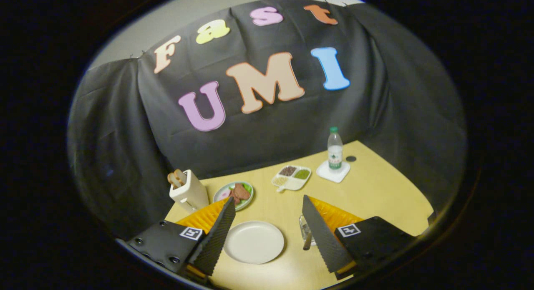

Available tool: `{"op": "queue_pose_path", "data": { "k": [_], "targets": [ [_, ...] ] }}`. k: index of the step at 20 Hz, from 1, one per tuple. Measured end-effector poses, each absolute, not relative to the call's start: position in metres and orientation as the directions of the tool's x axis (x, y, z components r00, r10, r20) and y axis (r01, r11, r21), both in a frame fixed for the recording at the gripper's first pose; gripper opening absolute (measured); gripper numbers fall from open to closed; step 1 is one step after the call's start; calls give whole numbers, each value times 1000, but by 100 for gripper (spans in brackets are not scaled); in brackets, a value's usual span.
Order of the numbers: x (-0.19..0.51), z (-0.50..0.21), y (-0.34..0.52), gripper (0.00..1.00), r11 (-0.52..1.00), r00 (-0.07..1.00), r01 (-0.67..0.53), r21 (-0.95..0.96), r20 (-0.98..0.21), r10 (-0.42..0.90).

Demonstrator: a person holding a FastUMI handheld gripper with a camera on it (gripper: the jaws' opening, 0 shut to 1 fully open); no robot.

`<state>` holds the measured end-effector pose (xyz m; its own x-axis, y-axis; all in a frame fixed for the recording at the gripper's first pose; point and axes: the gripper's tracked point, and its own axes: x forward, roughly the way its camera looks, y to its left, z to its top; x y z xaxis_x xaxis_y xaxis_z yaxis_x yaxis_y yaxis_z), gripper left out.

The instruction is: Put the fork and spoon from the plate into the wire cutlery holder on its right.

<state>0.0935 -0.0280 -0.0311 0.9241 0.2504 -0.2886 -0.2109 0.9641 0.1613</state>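
We can read no text here. The water bottle (335,150) carries a label with green print, too small for us to make out. Each side of the gripper (269,206) bears a small square black-and-white marker, one (191,233) on the left body and one (348,230) on the right; these are coded patterns, not words or numbers. Its fingers stand wide apart over the white plate (253,242).
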Motion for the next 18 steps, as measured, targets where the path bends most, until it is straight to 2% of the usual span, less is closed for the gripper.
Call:
{"op": "queue_pose_path", "data": {
  "k": [5,9,18],
  "targets": [
    [80,-10,-15,100,963,961,-268,-28,-79,265],
    [64,-4,10,100,945,952,-301,-127,20,306],
    [46,-12,35,100,926,928,-361,-112,57,369]
  ]
}}
